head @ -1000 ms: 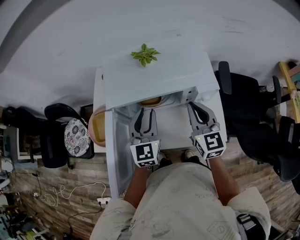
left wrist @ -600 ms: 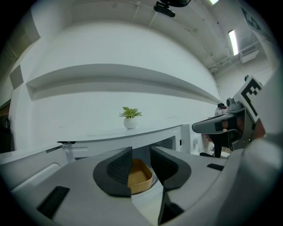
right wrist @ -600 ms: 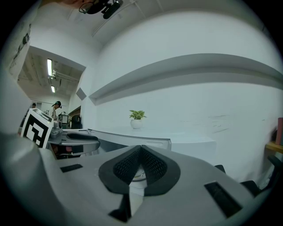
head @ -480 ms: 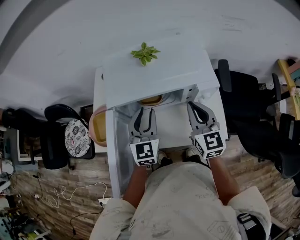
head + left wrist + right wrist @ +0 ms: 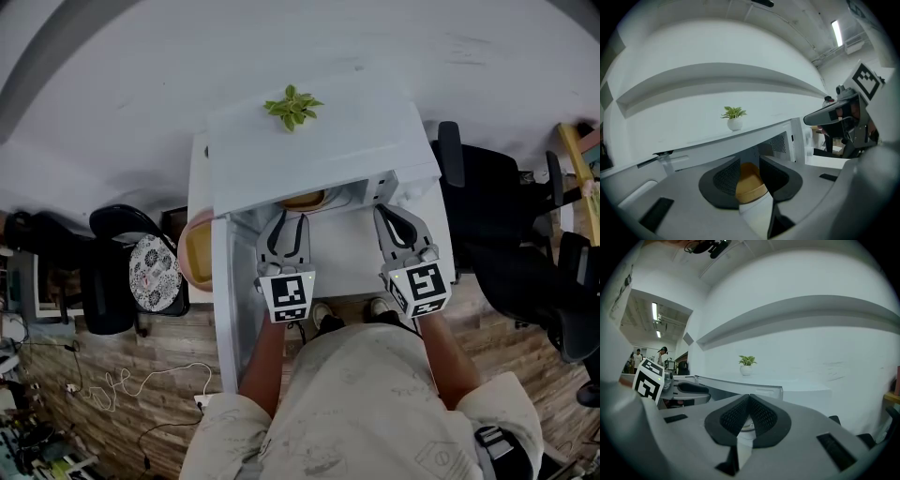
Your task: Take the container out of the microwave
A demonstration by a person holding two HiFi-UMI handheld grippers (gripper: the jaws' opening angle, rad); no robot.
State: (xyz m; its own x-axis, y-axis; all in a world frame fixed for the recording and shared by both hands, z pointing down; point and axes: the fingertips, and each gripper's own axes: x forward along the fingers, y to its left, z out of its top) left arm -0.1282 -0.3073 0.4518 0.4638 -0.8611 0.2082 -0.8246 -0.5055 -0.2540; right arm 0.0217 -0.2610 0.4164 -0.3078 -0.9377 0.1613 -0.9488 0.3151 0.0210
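Currently: container [image 5: 750,183] inside microwave [image 5: 323,141] cavity, lower centre of left gripper view. Left gripper [image 5: 750,163] jaws spread, container visible in gap, contact not confirmed. Right gripper [image 5: 749,398] jaws pressed together, empty. Container likely light, thin-walled, crushable: pinch side wall at rim, moderate force, keep level.

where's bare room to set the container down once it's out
Bare: the counter between the left tongs and right tongs; the microwave top right of the plant. Crowded: the microwave mouth around the container.
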